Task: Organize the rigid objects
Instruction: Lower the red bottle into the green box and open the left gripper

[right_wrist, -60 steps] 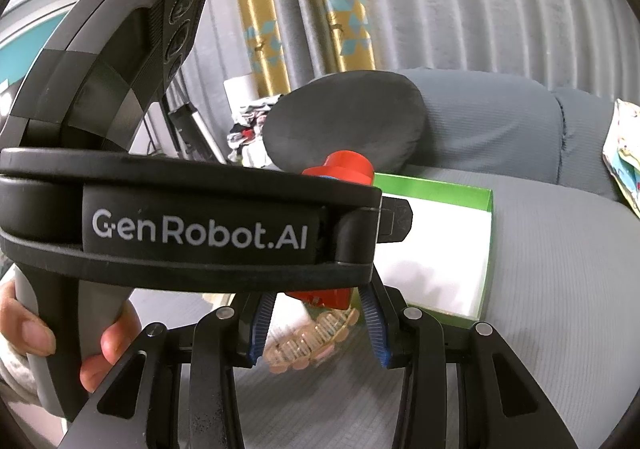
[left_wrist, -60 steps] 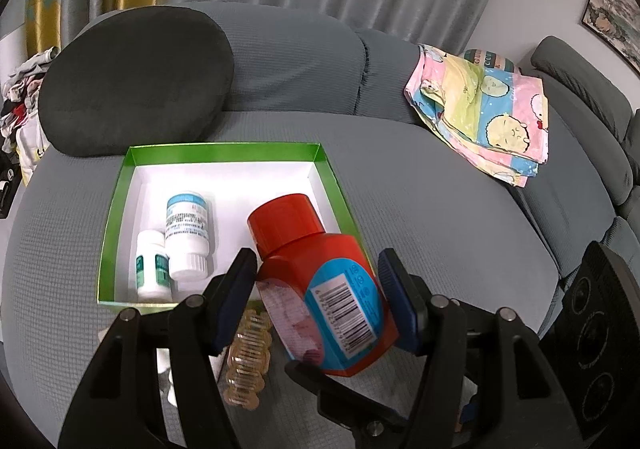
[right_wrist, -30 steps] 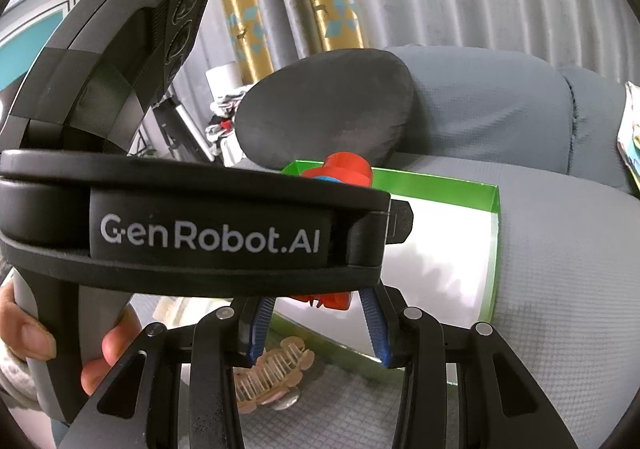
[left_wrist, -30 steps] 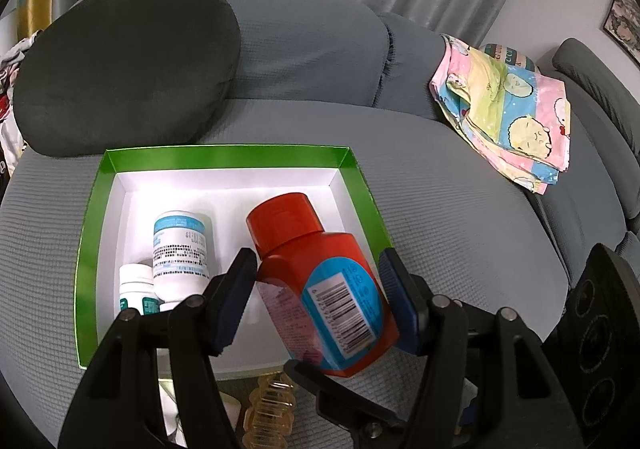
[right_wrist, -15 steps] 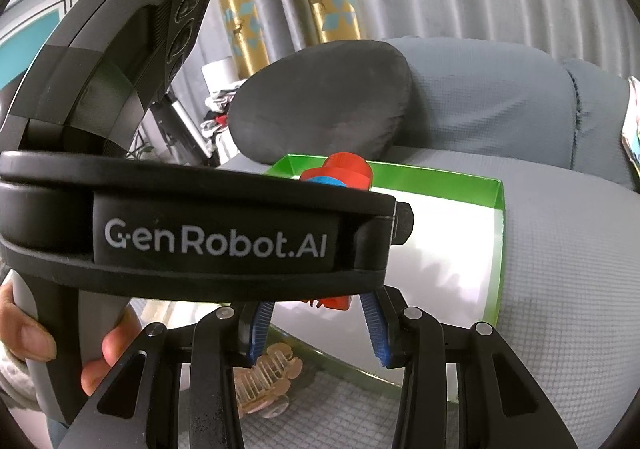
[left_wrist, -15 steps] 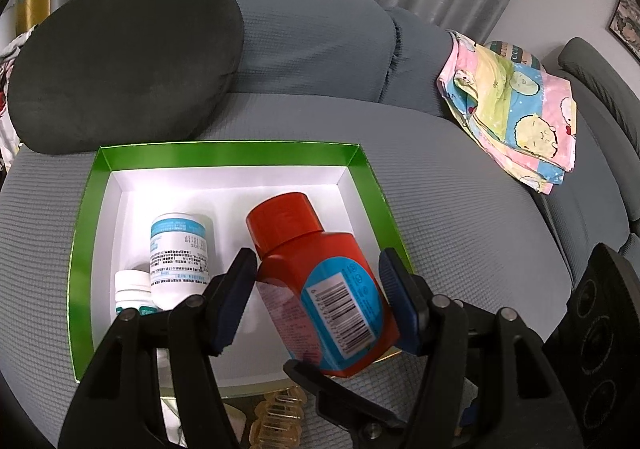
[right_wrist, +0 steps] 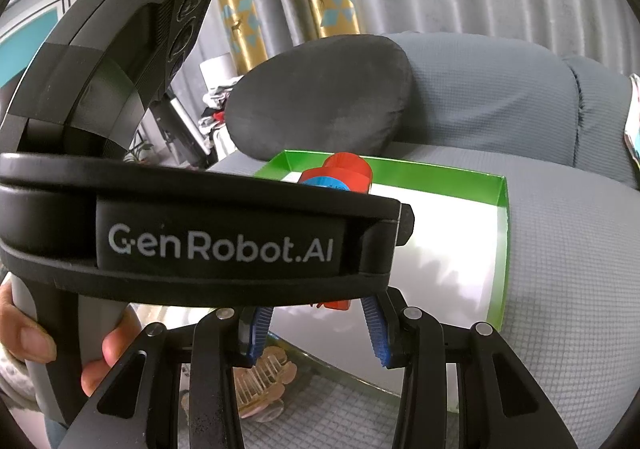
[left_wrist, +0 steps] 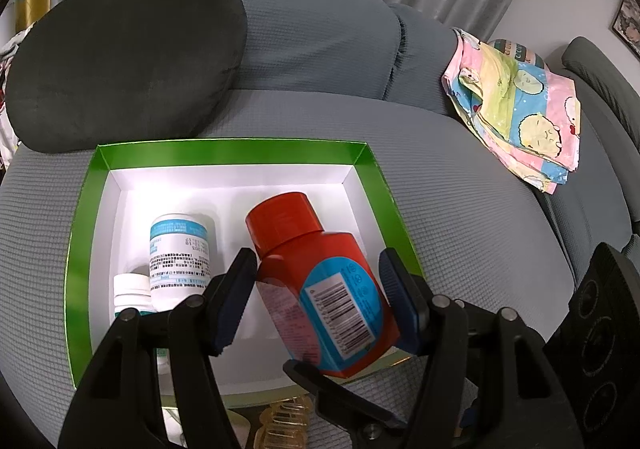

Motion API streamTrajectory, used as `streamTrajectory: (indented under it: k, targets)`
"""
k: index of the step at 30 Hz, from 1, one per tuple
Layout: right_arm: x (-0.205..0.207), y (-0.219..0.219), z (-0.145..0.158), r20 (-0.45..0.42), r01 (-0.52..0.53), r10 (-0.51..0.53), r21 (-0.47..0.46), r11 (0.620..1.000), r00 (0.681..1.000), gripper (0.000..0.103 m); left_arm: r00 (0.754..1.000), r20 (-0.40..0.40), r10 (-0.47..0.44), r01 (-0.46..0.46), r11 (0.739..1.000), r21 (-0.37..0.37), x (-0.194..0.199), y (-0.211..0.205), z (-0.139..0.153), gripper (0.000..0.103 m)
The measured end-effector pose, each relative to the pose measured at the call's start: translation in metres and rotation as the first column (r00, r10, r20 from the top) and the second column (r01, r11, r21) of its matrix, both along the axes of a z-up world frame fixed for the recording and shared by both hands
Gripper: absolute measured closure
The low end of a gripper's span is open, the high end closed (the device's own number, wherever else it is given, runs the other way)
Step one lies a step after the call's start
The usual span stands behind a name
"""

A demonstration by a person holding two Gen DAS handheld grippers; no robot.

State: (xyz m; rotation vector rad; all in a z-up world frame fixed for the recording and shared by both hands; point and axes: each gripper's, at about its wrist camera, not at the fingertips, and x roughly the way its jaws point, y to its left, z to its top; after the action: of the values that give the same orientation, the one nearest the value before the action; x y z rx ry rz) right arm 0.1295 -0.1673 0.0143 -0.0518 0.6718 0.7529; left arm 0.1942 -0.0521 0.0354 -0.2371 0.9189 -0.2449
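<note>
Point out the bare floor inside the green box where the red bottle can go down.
Free: the white floor between the white pill bottle and the green box's right wall, below the red bottle in the left gripper, and the strip along the far wall. Crowded: the near-left corner, where the small white bottle joins it.

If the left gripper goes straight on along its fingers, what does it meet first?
Probably the white floor of the green-rimmed box. The left gripper, clamping the red plastic bottle, points down into it, right of the white pill bottle. Depth is uncertain.
</note>
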Motion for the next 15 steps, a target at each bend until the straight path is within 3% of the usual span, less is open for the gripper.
streamTrajectory:
  k: [15]
  targets:
    - [0.0049,-0.0002,-0.0020,-0.006,-0.001,0.001,-0.010,1.000,1.000,0.060,1.000,-0.004,0.001,-0.001,1.000,0.002,0.0045,0.0038,-0.0039,0.040]
